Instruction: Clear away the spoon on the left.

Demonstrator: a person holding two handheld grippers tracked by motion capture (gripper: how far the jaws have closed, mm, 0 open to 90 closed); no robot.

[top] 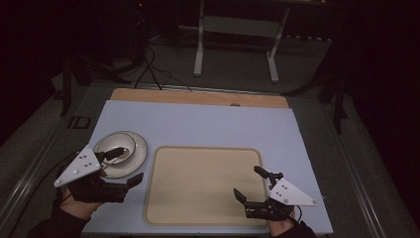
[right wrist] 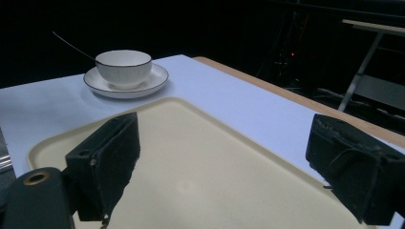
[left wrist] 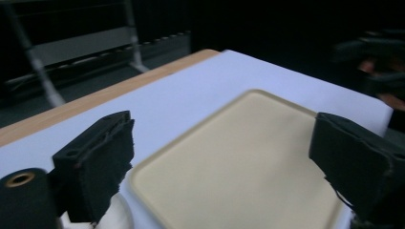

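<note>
A white bowl point(top: 117, 145) with a dark rim stands on a white saucer point(top: 137, 153) at the left of the pale blue mat point(top: 198, 124); the bowl point(right wrist: 124, 66) and saucer point(right wrist: 153, 81) also appear far off in the right gripper view. My left gripper point(top: 126, 165) hovers at the saucer's near edge, open, one finger over the bowl, nothing between the jaws. A beige tray point(top: 203, 183) lies empty in the middle. My right gripper point(top: 249, 182) is open above the tray's near right corner. In the gripper views both the left gripper point(left wrist: 224, 167) and the right gripper point(right wrist: 224, 162) look out over the tray point(left wrist: 248, 157) point(right wrist: 200, 167).
A wooden table edge point(top: 198, 96) runs along the back of the mat. Beyond it, on the dark floor, stand a white frame point(top: 235, 39) and cables point(top: 153, 74). A thin dark line point(right wrist: 71, 45) rises behind the bowl; I cannot tell what it is.
</note>
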